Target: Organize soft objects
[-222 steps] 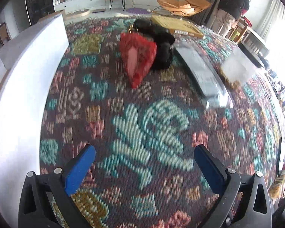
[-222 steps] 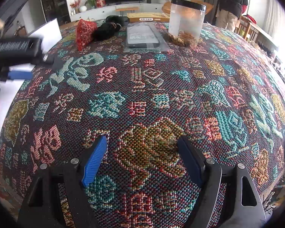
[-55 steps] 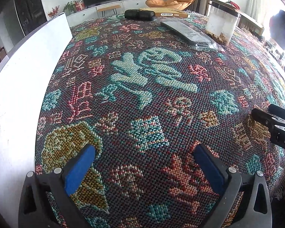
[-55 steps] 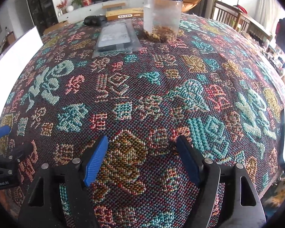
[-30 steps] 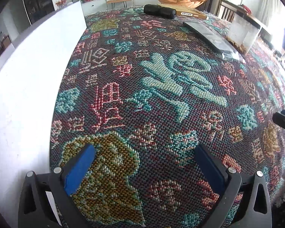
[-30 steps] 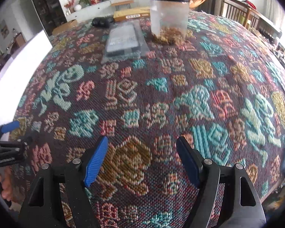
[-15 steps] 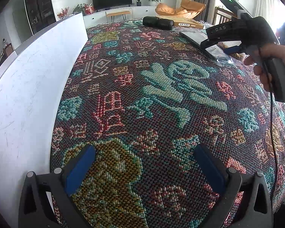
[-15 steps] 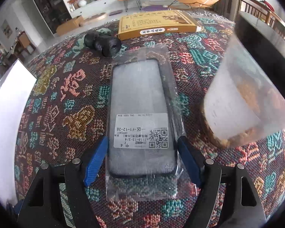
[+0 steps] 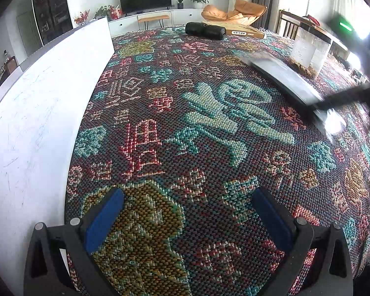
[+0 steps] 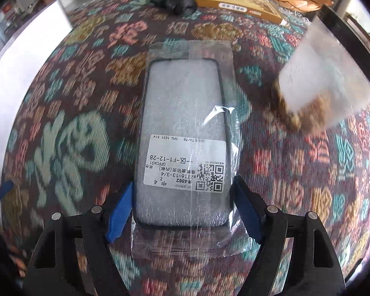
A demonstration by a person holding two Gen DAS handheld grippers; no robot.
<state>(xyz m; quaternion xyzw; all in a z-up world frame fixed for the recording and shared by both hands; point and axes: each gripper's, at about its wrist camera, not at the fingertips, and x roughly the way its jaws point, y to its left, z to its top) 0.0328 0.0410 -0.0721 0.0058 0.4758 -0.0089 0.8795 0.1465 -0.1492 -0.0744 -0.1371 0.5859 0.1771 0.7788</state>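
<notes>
Beside the bagged phone case [image 10: 182, 133], clear jar [image 10: 333, 79] holding brown bits; right gripper [image 10: 182, 212] wide

Colours on the woven tablecloth

The tablecloth [image 9: 209, 148] is showing teal, red, ochre and pink motifs on a dark brown weave. A grey phone case [image 10: 182, 133], black-rimmed, is lying in clear wrap under a white label with black print. The gripper pads [image 10: 120, 212] are showing blue on black frames. A white board [image 9: 37, 113], a black roll [image 9: 206, 30] and a yellow-brown box [image 10: 236, 2] are lining the edges.
</notes>
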